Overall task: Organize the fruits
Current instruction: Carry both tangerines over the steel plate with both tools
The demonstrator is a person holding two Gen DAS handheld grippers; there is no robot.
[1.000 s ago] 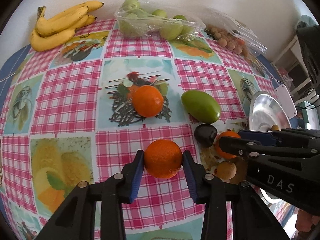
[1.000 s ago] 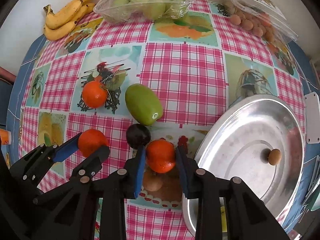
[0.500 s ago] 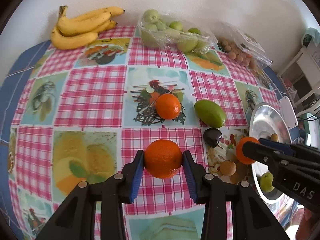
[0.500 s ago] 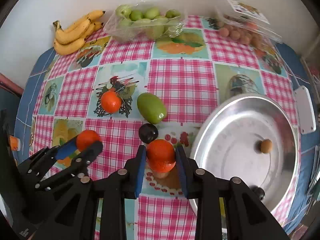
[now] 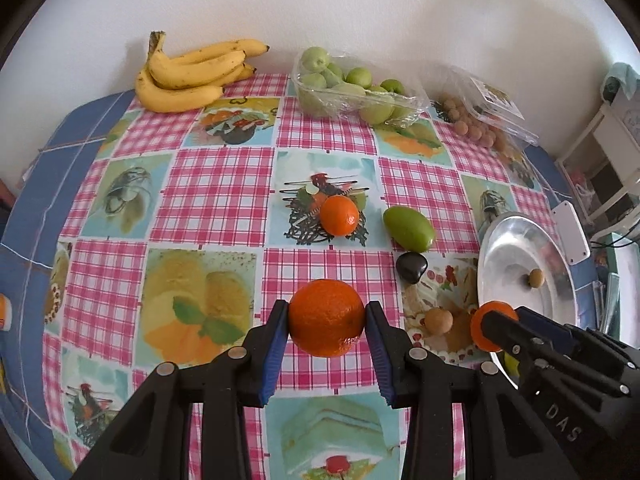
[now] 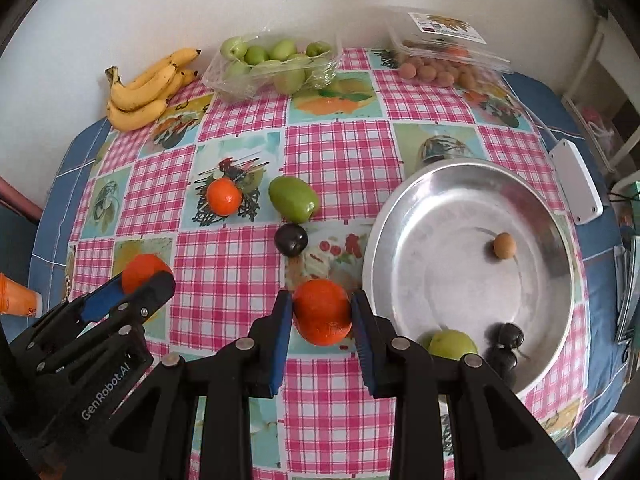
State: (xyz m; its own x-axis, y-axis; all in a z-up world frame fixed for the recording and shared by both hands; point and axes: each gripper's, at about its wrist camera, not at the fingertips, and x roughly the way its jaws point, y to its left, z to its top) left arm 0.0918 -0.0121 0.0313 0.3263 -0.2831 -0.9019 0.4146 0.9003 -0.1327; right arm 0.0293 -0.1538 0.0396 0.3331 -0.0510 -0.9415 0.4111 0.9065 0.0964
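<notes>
Home dining spot: table w/ pink-check fruit-print vinyl cloth (image 5: 224, 200), yellow banana bunch (image 5: 192, 76), plain white wall (image 5: 360, 8).

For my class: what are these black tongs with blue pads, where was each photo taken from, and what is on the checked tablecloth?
No robot: a person holds two tools. Each photo comes from a camera on one tool, looking along its fingers. The left hand-held gripper is shut on an orange; the right hand-held gripper is shut on another orange. On the tablecloth lie bananas, a tray of green fruit, a third orange, a green mango, a dark plum and a metal bowl.
</notes>
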